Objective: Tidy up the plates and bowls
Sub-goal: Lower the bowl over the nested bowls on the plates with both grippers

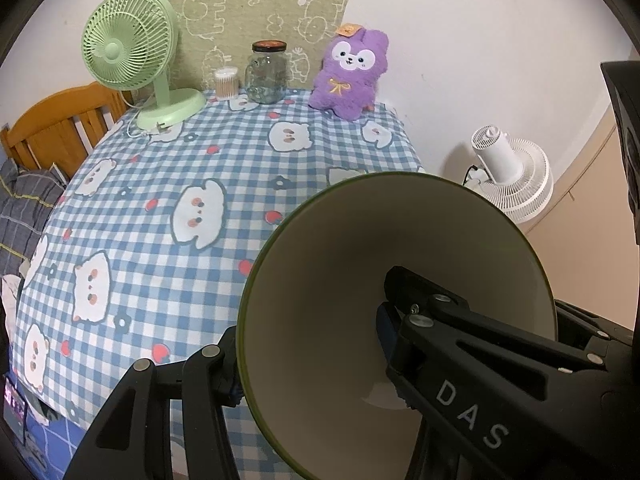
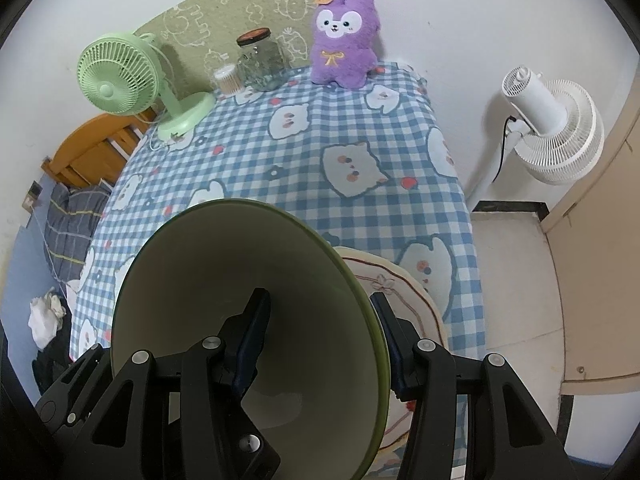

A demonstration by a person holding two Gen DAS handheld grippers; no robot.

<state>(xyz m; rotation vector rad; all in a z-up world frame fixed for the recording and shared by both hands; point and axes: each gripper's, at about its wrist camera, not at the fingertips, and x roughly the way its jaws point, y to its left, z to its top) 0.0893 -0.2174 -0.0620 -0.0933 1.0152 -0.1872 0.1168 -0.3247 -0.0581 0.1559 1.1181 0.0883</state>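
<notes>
A: What do the left tongs have?

B: They are clamped on the wall of a green-rimmed bowl that fills the lower right of the left wrist view, one finger inside and one outside against the rim.

A: And the right tongs?

B: Clamped the same way on a green-rimmed bowl in the lower middle of the right wrist view. Whether it is the same bowl, I cannot tell.

A: Anything under it?

B: A pale plate with a brown line pattern lies on the checked surface just right of the bowl, partly hidden behind it.

A: What sits further back?

B: Along the top of the frame: a green fan at the upper left, a glass jar beside a small tub of cotton swabs, and a purple plush toy. A white fan stands at the right, off the surface.
</notes>
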